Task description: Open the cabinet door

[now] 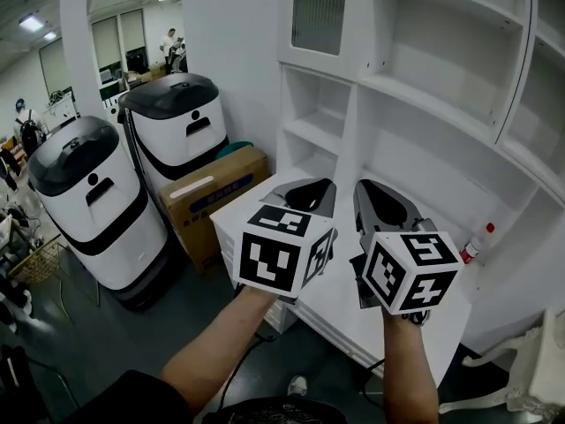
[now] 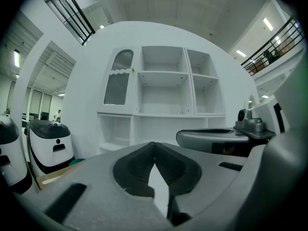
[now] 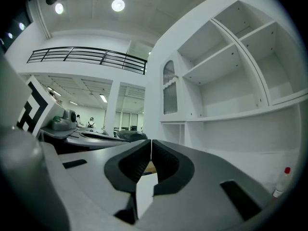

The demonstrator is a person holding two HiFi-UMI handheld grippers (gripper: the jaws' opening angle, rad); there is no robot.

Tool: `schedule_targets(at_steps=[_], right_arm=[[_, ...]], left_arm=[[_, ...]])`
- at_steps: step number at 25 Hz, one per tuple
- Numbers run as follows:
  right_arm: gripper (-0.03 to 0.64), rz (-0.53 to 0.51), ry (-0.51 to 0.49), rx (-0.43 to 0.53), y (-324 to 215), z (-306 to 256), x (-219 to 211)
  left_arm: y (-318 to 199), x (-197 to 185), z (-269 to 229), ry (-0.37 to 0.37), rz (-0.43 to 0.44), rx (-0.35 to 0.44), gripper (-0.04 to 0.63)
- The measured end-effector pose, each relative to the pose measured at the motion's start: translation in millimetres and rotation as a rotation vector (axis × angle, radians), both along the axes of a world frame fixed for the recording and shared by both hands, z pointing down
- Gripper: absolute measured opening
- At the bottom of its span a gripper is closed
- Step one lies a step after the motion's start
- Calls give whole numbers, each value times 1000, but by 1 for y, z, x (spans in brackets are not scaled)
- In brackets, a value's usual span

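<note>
A white shelf cabinet point(image 1: 459, 95) stands ahead, with one narrow arched door point(image 1: 318, 13) of ribbed glass at its upper left; the same door point(image 2: 117, 78) shows in the left gripper view, and again as the door point(image 3: 168, 88) in the right gripper view. The door is closed. My left gripper point(image 1: 311, 186) and right gripper point(image 1: 369, 188) are held side by side over the cabinet's white counter point(image 1: 353, 312), both pointing level at the shelves and well short of the door. Both are shut with nothing between the jaws; the tips meet on the left gripper point(image 2: 154, 144) and the right gripper point(image 3: 151, 141).
Two white and black robot units point(image 1: 93, 210) and a cardboard box point(image 1: 212, 201) stand on the floor at the left. A small bottle with a red cap point(image 1: 477, 241) sits on the counter at the right. People are far off in the background.
</note>
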State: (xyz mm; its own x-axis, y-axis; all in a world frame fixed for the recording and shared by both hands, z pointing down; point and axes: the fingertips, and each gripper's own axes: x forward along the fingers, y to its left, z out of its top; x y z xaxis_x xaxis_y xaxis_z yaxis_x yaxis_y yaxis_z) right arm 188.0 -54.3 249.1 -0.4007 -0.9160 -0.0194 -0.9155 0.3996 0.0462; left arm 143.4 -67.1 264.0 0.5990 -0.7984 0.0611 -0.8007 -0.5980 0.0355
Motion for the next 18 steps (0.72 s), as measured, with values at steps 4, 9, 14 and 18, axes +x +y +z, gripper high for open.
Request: schedule_targets(at_steps=[4,9,14,18], right_arm=[[20,-21,-3,5,-29,-2,12],[20,-50,-3,13,-57,-6,26],[21,-71,-3,10,-79,-4,34],[21,-77,0,8,-92,-3,39]], left_arm=[[-29,12,-2,-2,-22,1,11],[-55,26,-5,-8,-51,12,11],[-77,36,-3,-17,-68,11,11],[-89,41,-3,-18,-74,11,11]])
